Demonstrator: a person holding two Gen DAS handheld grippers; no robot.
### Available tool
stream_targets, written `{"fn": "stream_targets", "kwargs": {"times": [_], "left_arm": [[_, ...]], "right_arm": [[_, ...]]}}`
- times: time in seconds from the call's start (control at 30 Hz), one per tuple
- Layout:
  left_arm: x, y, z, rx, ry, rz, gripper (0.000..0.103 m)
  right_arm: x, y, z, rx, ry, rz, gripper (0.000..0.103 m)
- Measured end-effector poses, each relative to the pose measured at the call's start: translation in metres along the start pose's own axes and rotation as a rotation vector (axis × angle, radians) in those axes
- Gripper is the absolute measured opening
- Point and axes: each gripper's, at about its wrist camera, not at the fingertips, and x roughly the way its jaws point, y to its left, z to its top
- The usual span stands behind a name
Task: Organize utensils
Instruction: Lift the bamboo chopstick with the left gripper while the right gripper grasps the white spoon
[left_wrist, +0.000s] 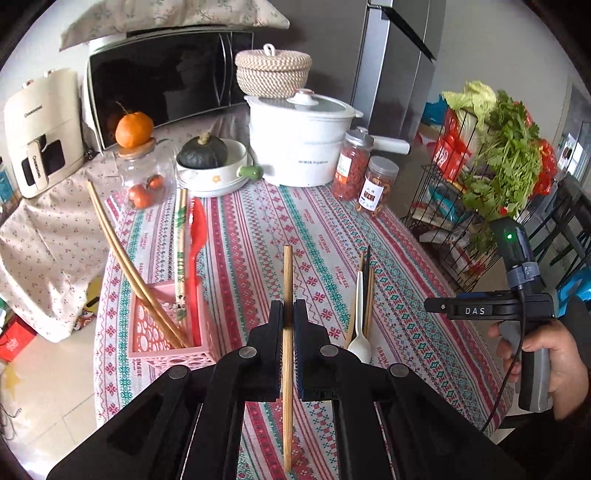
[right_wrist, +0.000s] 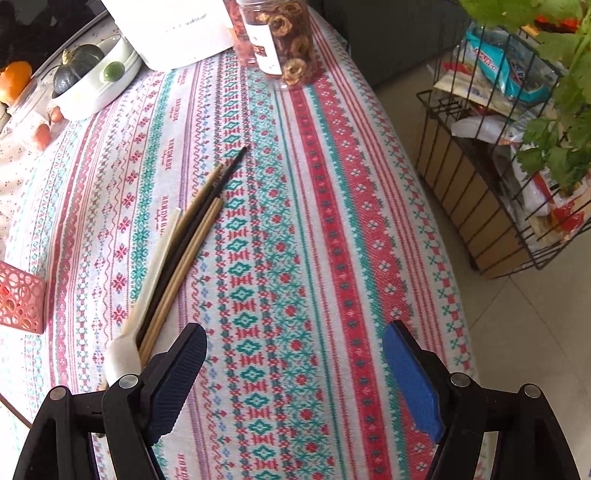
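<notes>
Landmark: the pink utensil basket (left_wrist: 168, 328) is sitting on the patterned tablecloth (left_wrist: 258, 229), toward the left side of the table in the left wrist view; a corner of it is showing at the left edge of the right wrist view.
Left gripper (left_wrist: 288, 314): it is clenching a single wooden chopstick (left_wrist: 287, 369), the pads pressing both sides of the stick; the stick is running up between the fingers, its far end pointing up the table, just right of the basket.
Right gripper (right_wrist: 295, 373): its blue pads are standing wide apart with nothing between them, hovering over bare cloth well to the right of the basket.
Inside the basket: two long wooden chopsticks (left_wrist: 129, 273) are leaning out to the left, and beside them a printed chopstick pair (left_wrist: 180, 243) and a red spoon (left_wrist: 195, 240) are standing nearly upright.
Loose utensils: a white plastic spoon (right_wrist: 147, 284), a dark chopstick (right_wrist: 207, 206) and light wooden chopsticks (right_wrist: 184, 269) are lying together on the cloth, right of the basket and just beside the right gripper's left finger.
Behind the basket: a glass jar (left_wrist: 144, 177), a white pan holding a green squash (left_wrist: 202, 151) and a large white pot (left_wrist: 301, 136) are standing at the far end of the table.
</notes>
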Motion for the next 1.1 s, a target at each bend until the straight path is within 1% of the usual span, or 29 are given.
{"fn": "stream_targets", "kwargs": {"times": [0.07, 0.17, 0.27, 0.33, 0.4, 0.43, 0.5, 0.57, 0.6, 0.7, 0.8, 0.83, 0.93, 1.07, 1.1], "left_arm": [[-0.006, 0.011, -0.007, -0.026, -0.033, -0.010, 0.005], [-0.010, 0.020, -0.008, -0.042, -0.031, -0.035, 0.005], [-0.022, 0.025, -0.005, -0.048, -0.052, -0.066, 0.005], [-0.027, 0.025, -0.003, -0.045, -0.066, -0.075, 0.005], [-0.034, 0.027, -0.001, -0.039, -0.074, -0.085, 0.005], [-0.036, 0.028, 0.000, -0.041, -0.077, -0.089, 0.005], [-0.040, 0.032, 0.001, -0.047, -0.085, -0.092, 0.005], [-0.042, 0.038, 0.001, -0.063, -0.089, -0.084, 0.005], [-0.041, 0.042, 0.002, -0.073, -0.084, -0.084, 0.005], [-0.041, 0.052, 0.002, -0.104, -0.077, -0.084, 0.005], [-0.040, 0.054, 0.003, -0.108, -0.073, -0.083, 0.005], [-0.039, 0.053, 0.003, -0.106, -0.071, -0.083, 0.005], [-0.036, 0.052, 0.002, -0.101, -0.064, -0.082, 0.005], [-0.033, 0.050, 0.001, -0.094, -0.055, -0.080, 0.005], [-0.033, 0.051, 0.001, -0.092, -0.053, -0.077, 0.005]], "right_arm": [[0.003, 0.007, 0.002, -0.011, -0.001, 0.027, 0.082], [0.009, 0.017, 0.002, -0.019, 0.005, 0.041, 0.082], [0.015, 0.026, 0.006, -0.024, 0.010, 0.068, 0.081], [0.018, 0.031, 0.011, -0.020, 0.002, 0.088, 0.075], [0.023, 0.037, 0.017, -0.009, 0.005, 0.115, 0.066], [0.027, 0.041, 0.020, -0.002, 0.008, 0.128, 0.063], [0.035, 0.047, 0.026, 0.001, 0.015, 0.159, 0.049], [0.042, 0.053, 0.032, 0.006, 0.019, 0.172, 0.040], [0.046, 0.057, 0.034, 0.007, 0.020, 0.172, 0.038], [0.057, 0.066, 0.039, 0.012, 0.027, 0.159, 0.033], [0.067, 0.073, 0.043, 0.022, 0.042, 0.144, 0.028], [0.069, 0.075, 0.044, 0.021, 0.044, 0.131, 0.027], [0.074, 0.085, 0.045, -0.013, 0.039, 0.066, 0.025], [0.078, 0.099, 0.045, -0.089, 0.022, -0.020, 0.023], [0.078, 0.102, 0.044, -0.105, 0.017, -0.036, 0.021]]}}
